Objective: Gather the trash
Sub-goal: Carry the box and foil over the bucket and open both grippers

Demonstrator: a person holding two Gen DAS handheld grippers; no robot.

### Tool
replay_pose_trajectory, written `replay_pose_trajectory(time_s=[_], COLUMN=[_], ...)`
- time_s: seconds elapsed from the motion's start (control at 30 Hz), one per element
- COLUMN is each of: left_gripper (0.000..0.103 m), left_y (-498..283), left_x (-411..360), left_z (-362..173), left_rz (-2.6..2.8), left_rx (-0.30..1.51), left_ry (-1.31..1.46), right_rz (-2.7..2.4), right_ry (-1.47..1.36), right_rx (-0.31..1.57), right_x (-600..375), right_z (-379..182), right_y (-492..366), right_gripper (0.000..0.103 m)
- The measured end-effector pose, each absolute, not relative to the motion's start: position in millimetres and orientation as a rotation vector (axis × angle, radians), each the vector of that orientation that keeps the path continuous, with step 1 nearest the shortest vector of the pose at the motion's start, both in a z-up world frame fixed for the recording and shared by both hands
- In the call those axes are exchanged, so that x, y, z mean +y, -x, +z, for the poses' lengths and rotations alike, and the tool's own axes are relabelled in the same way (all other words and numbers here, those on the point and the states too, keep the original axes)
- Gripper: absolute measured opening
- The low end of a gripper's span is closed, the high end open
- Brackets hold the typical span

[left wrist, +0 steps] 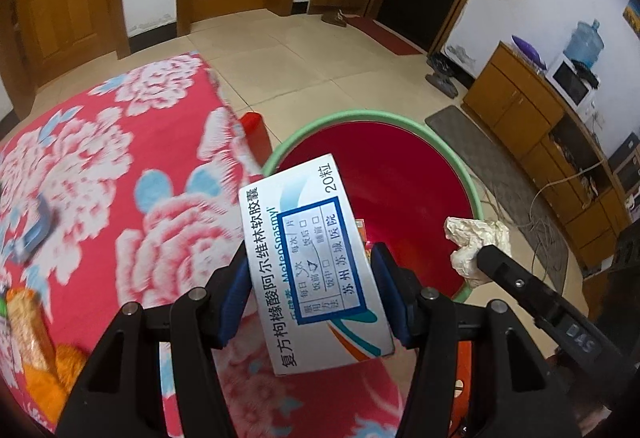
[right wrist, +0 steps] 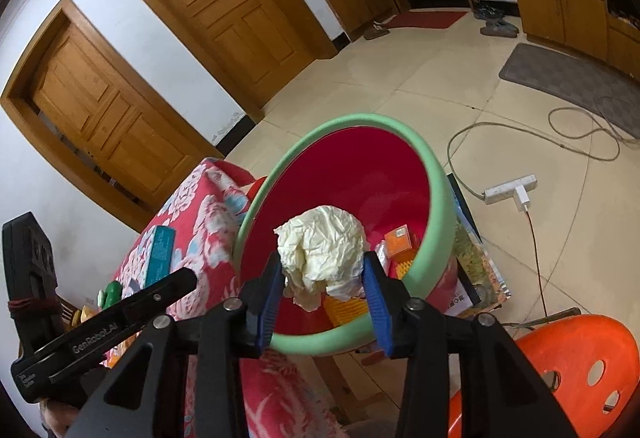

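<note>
Left claw (left wrist: 310,278) clamped on white medicine box (left wrist: 308,238), held over the rim of the red bin (left wrist: 400,190). Right claw (right wrist: 322,290) grips crumpled paper wad (right wrist: 324,250) above bin mouth, 3 o'clock of the floral surface (left wrist: 100,166).

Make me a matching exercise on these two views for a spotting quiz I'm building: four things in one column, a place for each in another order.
Things:
1. medicine box
2. crumpled paper
3. orange carton
4. teal box

Places:
a. on the floral cloth
b. inside the red bin
c. between the right gripper pads
d. clamped by the left gripper

Pairs: 1-d, 2-c, 3-b, 4-a
</note>
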State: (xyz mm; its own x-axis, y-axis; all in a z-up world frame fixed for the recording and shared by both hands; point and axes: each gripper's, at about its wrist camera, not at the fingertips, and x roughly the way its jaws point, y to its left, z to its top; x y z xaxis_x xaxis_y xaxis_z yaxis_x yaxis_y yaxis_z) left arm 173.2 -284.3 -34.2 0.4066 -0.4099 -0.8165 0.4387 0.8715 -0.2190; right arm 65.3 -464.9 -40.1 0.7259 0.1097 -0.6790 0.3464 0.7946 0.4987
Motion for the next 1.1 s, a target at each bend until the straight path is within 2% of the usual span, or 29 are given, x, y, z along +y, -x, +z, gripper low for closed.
replay_pose_trajectory(time_s=[0.33, 0.4, 0.47, 0.73, 1.1], left_gripper=[0.06, 0.067, 0.069, 0.069, 0.069], left_y=[-184, -186, -186, -182, -152], left_x=[-310, -312, -312, -293, -252], left_z=[-41, -41, -40, -34, -5], left_rz=[-0.534, -0.533, -0.523, -0.514, -0.488], left_rx=[1.025, 1.021, 1.012, 1.012, 0.952], left_ry=[-0.074, -0.08, -0.084, -0.043, -0.017], right_rz=[-0.144, -0.136, -0.129, -0.156, -0.124], right_ry=[-0.663, -0.664, -0.665, -0.64, -0.608], right_rx=[0.737, 0.735, 0.735, 0.711, 0.7], right_x=[-480, -480, -480, -473, -441], right_z=[-42, -43, -43, -28, -1], right_y=[-62, -62, -63, -54, -30], right_gripper=[0.053, 0.055, 0.056, 0.063, 0.066])
